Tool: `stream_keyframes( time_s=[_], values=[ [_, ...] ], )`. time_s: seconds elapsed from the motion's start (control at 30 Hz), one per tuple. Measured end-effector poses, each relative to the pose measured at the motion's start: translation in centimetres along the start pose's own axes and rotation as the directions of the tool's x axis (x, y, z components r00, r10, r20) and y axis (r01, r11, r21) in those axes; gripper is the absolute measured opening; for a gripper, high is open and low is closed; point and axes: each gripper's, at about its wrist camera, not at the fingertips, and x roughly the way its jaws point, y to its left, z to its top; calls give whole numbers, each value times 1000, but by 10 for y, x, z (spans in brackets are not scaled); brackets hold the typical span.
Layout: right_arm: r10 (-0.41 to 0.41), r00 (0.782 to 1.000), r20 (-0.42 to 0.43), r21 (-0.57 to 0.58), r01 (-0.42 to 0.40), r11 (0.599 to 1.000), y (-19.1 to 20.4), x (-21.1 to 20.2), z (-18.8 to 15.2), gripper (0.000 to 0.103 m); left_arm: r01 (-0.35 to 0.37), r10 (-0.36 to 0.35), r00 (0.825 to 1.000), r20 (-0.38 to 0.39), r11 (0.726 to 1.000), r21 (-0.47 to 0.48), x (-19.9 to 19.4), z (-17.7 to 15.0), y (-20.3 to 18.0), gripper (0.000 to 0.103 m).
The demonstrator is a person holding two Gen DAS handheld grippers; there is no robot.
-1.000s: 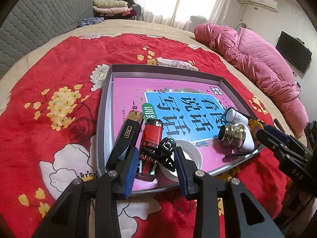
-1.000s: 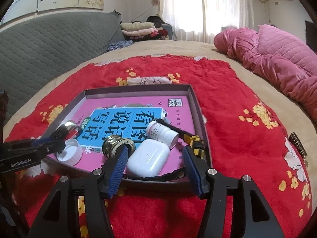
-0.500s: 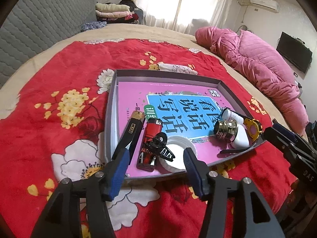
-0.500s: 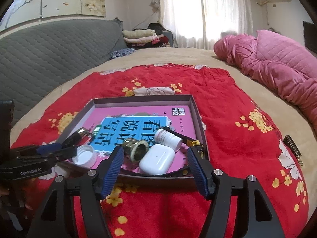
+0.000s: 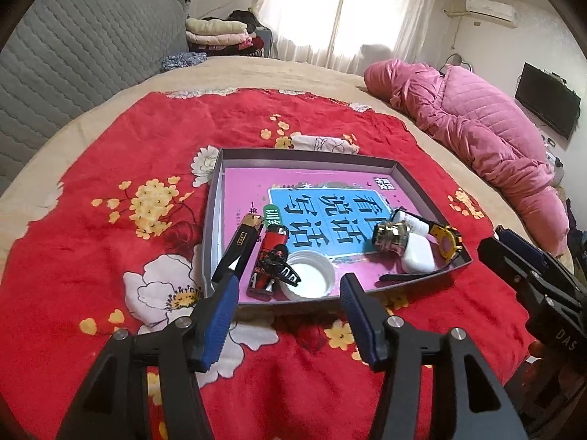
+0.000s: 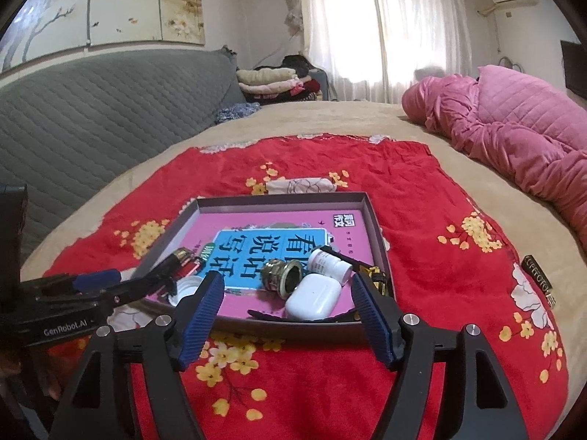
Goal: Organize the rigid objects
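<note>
A grey tray on the red floral blanket holds a pink book. At its near end lie a black lighter, a red lighter, a black hair clip and a white cap. At the right are a brass fitting, a white earbud case, a pill bottle and a yellow watch. My left gripper hangs open, above and short of the tray's near rim. The jaws of my right gripper are opening, with nothing between them.
A pink quilted coat lies along the bed's right side. A grey padded headboard and folded clothes stand at the back left. The red blanket spreads around the tray, and a small dark label lies on it at the right.
The left jaws let go of the black hair clip, which now lies in the tray. Both grippers drew back and up from the tray, and the right jaws widened.
</note>
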Motion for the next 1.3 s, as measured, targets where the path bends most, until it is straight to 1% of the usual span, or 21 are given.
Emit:
stream_keyframes(
  time_s=[0.13, 0.2, 0.3, 0.4, 0.57, 0.77, 0.97, 1.1, 1.3],
  values=[
    [-7, 1000, -3, -8, 7, 1000, 4, -10, -4, 74, -47, 47, 999, -14, 999, -3, -7, -4, -11, 57],
    [-7, 1000, -14, -12, 6, 1000, 7, -13, -9, 75, -58, 58, 998, -7, 998, 5, -13, -7, -18, 57],
    [-19, 999, -28, -30, 18, 999, 11, -17, -15, 75, -60, 60, 998, -15, 998, 0, -18, -11, -22, 57],
    [-27, 999, -47, -13, 27, 1000, 11, -19, -22, 75, -46, 45, 999, -28, 999, -25, -23, -15, -22, 57],
    [-26, 996, -86, -16, 25, 1000, 13, -22, -38, 76, -70, 70, 997, -24, 997, -35, -28, -19, -23, 57],
    [-14, 998, -57, -39, 12, 999, 19, -31, -43, 76, -80, 78, 996, -45, 996, -38, -27, -23, -25, 57],
    [-33, 997, -71, -30, 31, 999, 19, -33, -46, 76, -80, 78, 994, -79, 997, -21, -27, -32, -34, 57],
    [-25, 997, -74, -31, 23, 999, 18, -33, -48, 76, -69, 68, 995, -74, 997, -16, -30, -33, -38, 57],
    [-30, 995, -100, -37, 27, 999, 19, -26, -52, 76, -76, 75, 994, -77, 997, -6, -25, -36, -38, 57]
  ],
)
